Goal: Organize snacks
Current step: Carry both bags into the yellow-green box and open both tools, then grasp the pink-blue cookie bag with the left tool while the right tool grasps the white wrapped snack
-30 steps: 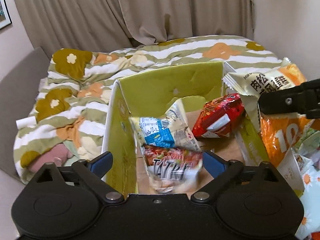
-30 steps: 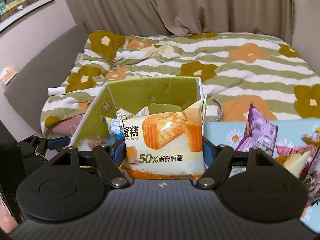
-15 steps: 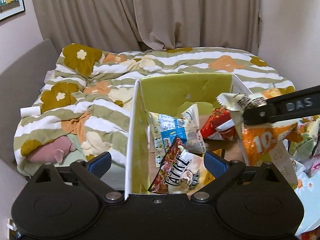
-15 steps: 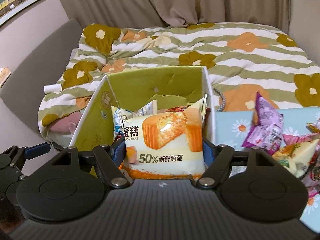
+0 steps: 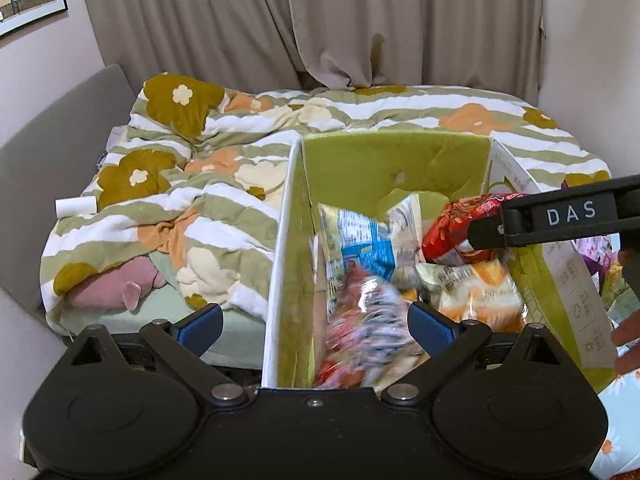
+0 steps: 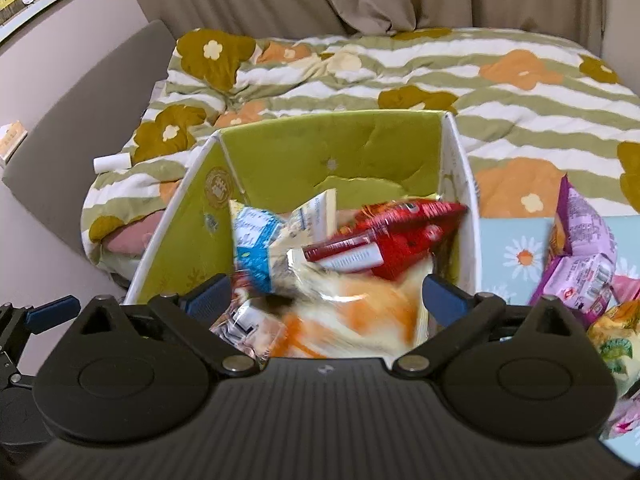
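A green-lined cardboard box (image 5: pixel 392 168) stands in front of me and also shows in the right wrist view (image 6: pixel 320 148). It holds a blue-and-white bag (image 5: pixel 364 240), a red bag (image 6: pixel 400 236) and a blurred red-white bag (image 5: pixel 368 328). An orange cake bag (image 6: pixel 360 320), blurred, lies in the box just below my right gripper (image 6: pixel 326 300), which is open and empty; it also shows in the left wrist view (image 5: pixel 480 292). My left gripper (image 5: pixel 314 324) is open and empty over the box's left wall.
A striped floral duvet (image 5: pixel 240 184) covers the bed behind the box. Right of the box, purple snack packs (image 6: pixel 580 264) and other bags lie on a light-blue daisy cloth (image 6: pixel 512 248). A grey headboard (image 5: pixel 48 128) stands at left.
My right gripper has opened and let go of the orange cake bag, which has dropped into the box. My left gripper has drawn back and to the left, still open.
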Demonstrator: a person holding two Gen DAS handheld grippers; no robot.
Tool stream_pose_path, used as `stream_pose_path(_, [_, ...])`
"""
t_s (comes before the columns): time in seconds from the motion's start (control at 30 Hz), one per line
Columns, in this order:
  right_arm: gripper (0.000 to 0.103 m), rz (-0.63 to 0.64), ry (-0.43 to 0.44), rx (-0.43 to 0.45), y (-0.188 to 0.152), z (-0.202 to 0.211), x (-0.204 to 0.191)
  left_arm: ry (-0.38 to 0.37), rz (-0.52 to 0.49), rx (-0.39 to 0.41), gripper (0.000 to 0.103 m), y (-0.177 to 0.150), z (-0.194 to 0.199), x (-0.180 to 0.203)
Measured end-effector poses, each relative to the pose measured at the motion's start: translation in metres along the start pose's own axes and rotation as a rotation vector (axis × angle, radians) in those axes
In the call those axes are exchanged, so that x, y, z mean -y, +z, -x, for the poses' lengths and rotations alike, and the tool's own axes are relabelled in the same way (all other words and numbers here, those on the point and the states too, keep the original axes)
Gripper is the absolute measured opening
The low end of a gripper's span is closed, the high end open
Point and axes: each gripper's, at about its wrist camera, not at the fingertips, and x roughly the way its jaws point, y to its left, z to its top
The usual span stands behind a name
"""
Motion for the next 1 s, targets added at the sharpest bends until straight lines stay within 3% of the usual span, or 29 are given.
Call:
stream_pose_path(0.2, [0.103, 0.01, 0.0, -0.002, -0.006, -0.001, 0.006, -0.007, 0.014, -0.013, 0.101, -0.002, -0.002, 0.003])
stream_pose_path(0.4, [0.103, 0.029, -0.001, 0.031, -0.003, 0.016, 0.004, -0.007, 0.019, 0.022, 0.101, 0.002, 0.011, 0.005])
stream_pose_path(0.77, [0.103, 0.022, -0.042, 0.113, -0.01, 0.075, 0.002, -0.043, 0.005, 0.099, 0.101, 0.009, 0.053, 0.013])
stream_pose_path(1.0, [0.103, -0.003, -0.091, 0.172, -0.021, 0.121, 0.022, -0.101, -0.025, 0.148, 0.101, 0.011, 0.076, 0.037])
